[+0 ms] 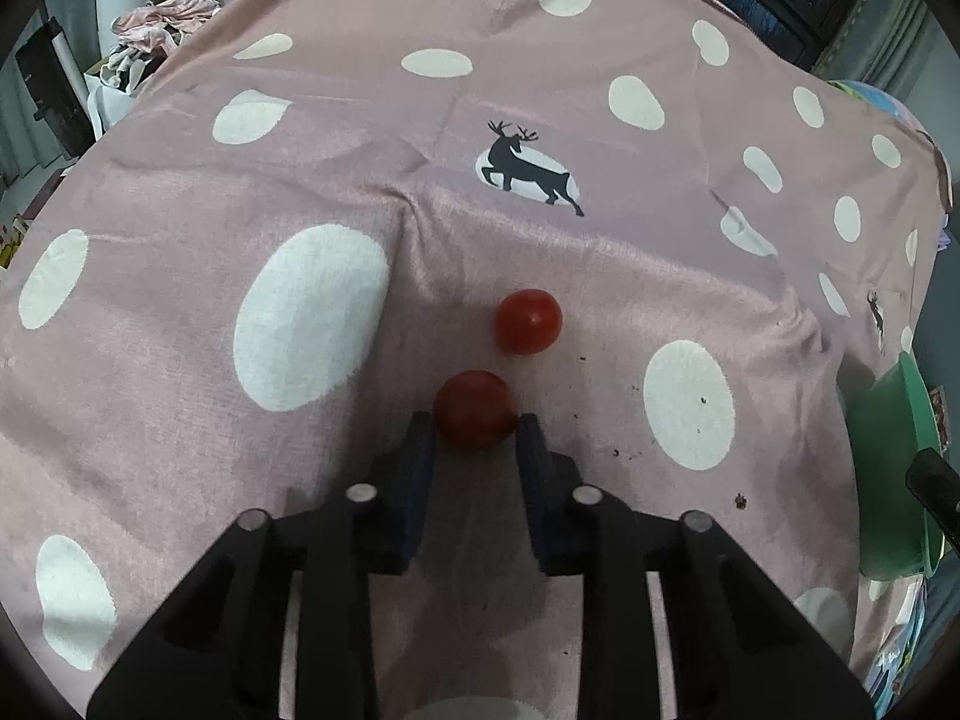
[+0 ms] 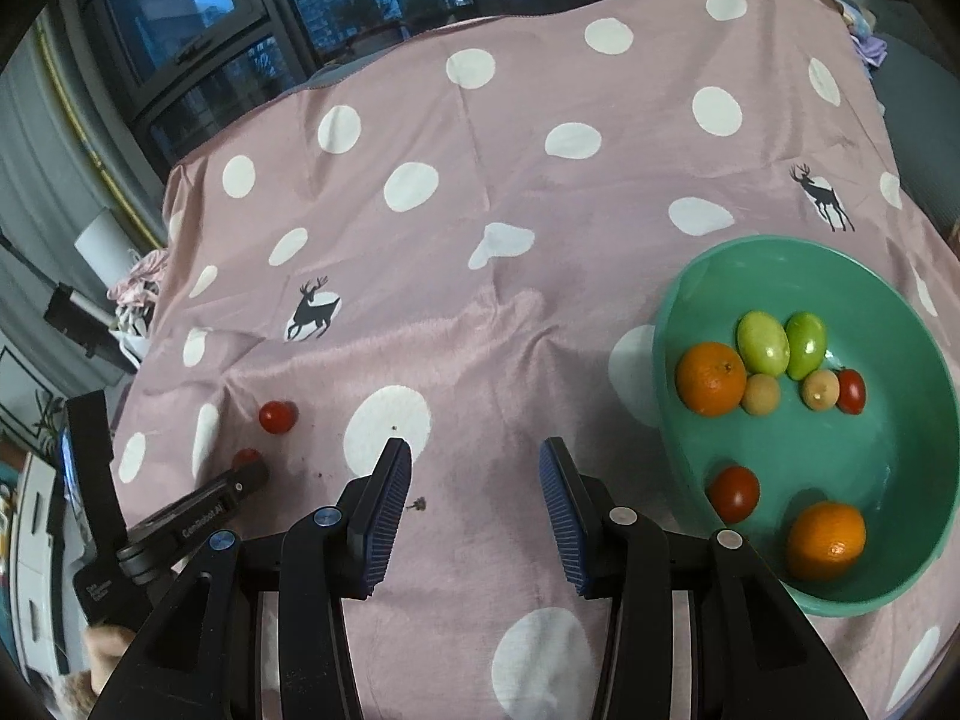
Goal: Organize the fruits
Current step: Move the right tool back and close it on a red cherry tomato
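Note:
Two cherry tomatoes lie on the pink polka-dot cloth. My left gripper (image 1: 475, 420) has its pads on both sides of the near tomato (image 1: 474, 407), at the fingertips; it also shows in the right wrist view (image 2: 247, 457). The far tomato (image 1: 528, 321) lies just beyond, loose, and shows in the right wrist view (image 2: 278, 416). My right gripper (image 2: 474, 468) is open and empty above the cloth, left of the green bowl (image 2: 900, 312). The bowl holds two oranges (image 2: 711, 378), two green fruits (image 2: 763, 341), two small tan fruits and two tomatoes (image 2: 733, 493).
The bowl's edge shows at the right in the left wrist view (image 1: 888, 420). The cloth has folds near its middle and small dark crumbs (image 2: 417, 504). Windows and clutter lie beyond the table's far and left edges.

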Motion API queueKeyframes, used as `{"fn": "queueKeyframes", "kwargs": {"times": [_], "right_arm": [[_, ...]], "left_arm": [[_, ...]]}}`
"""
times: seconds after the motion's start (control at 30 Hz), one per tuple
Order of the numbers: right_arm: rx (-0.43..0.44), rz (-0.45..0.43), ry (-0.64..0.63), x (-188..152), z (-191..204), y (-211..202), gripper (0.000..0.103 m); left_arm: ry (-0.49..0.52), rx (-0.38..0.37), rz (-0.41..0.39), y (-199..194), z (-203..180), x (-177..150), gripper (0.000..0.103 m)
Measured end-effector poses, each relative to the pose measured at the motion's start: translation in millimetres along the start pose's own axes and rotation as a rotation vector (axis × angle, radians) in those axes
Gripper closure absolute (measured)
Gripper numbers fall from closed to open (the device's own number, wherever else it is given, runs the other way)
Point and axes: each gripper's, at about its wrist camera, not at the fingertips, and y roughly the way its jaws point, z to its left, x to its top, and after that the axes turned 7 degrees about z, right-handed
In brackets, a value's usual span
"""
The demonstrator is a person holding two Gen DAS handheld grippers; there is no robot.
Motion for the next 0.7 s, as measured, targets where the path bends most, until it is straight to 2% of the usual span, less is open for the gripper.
{"fn": "queueKeyframes", "kwargs": {"times": [0.17,0.23,0.4,0.6,0.7], "right_arm": [[0.003,0.008,-0.002,0.0,2.3,2.9,0.058],[0.01,0.014,-0.009,-0.4,5.2,4.5,0.058],[0.051,0.043,-0.052,4.0,25.2,14.9,0.058],[0.167,0.176,-0.104,21.7,79.9,67.2,0.058],[0.159,0.216,-0.125,26.7,103.8,90.9,0.058]], "left_arm": [[-0.009,0.001,0.005,-1.5,0.2,-0.4,0.077],[-0.021,-0.027,0.001,-8.6,1.5,-2.8,0.077],[-0.037,-0.076,-0.076,-45.3,6.5,-9.6,0.077],[-0.062,-0.064,-0.154,-74.2,21.1,-11.3,0.077],[-0.087,-0.06,-0.168,-79.5,30.6,-9.8,0.077]]}}
